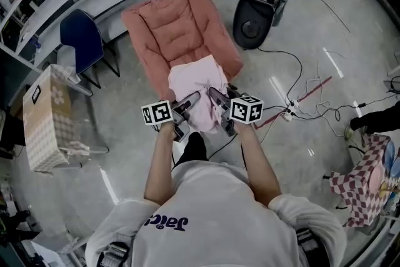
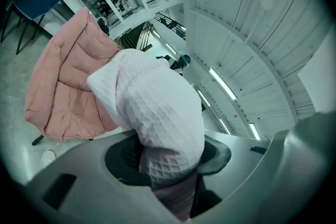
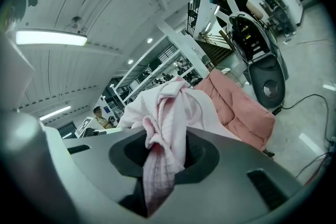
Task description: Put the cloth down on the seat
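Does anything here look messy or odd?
The pink waffle-weave cloth is bunched, not flat, over the salmon padded chair, pinched in the left gripper and right gripper. Loose cables lie tangled on the floor, right.

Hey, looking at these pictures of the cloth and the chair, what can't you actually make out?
Head view: the cloth covers the front of the chair seat, so whether it rests there or hangs above is unclear.
Left gripper view: bunched cloth hides where the left gripper pads meet it.
Right gripper view: the same for the right gripper.
Head view: the checkered fabric is cut off by the right edge.
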